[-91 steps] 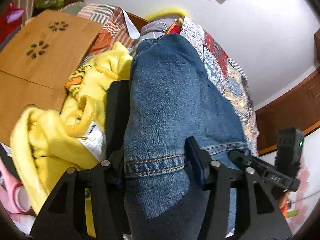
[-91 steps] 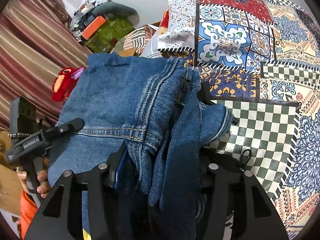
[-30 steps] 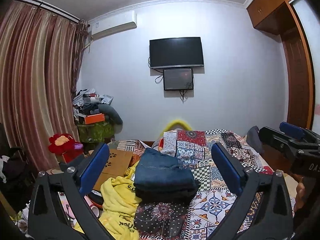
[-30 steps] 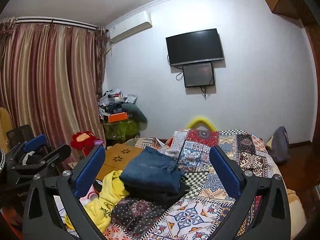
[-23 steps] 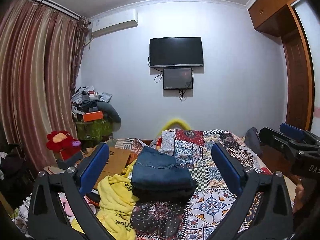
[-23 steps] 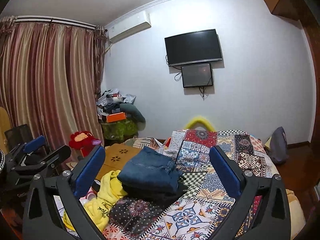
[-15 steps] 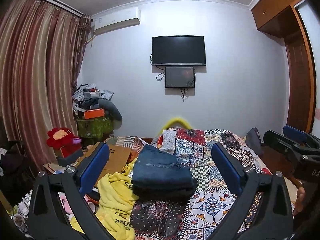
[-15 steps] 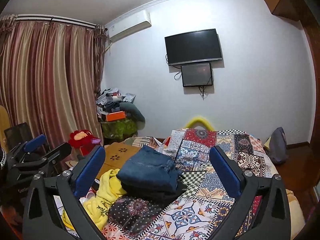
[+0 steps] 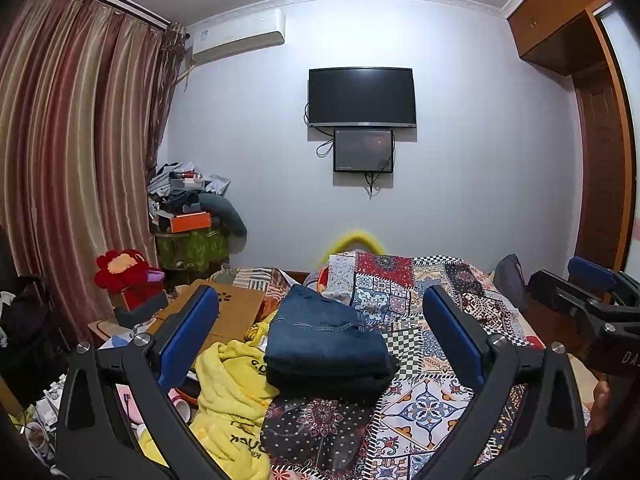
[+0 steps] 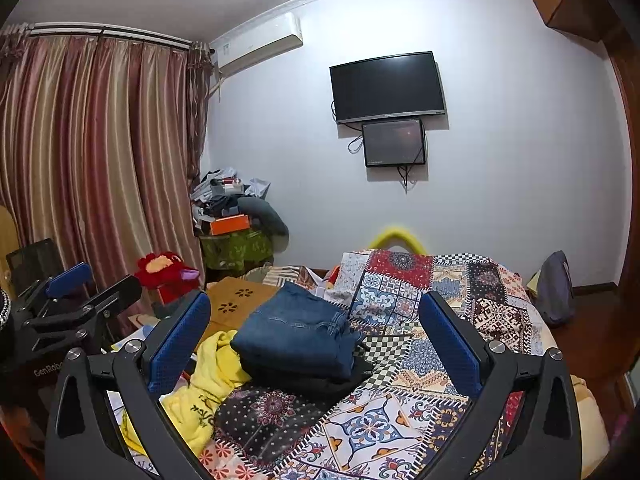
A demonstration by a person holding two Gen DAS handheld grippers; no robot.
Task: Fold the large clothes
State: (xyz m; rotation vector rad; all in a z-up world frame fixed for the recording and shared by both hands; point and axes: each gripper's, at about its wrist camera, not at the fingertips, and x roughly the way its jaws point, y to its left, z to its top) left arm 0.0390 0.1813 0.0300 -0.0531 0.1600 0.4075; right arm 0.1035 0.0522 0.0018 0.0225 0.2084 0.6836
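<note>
Your left gripper [image 9: 320, 336] and right gripper [image 10: 316, 332] are both spread wide, holding nothing. The folded jeans [image 9: 324, 340] lie on the patchwork bedspread [image 9: 424, 400], touching a yellow garment [image 9: 232, 392] at their left.

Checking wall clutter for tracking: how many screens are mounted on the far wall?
2. The large black TV is on the wall beyond the bed; a smaller dark screen hangs directly beneath it, with cables dangling. Both appear off. No others visible.
</note>
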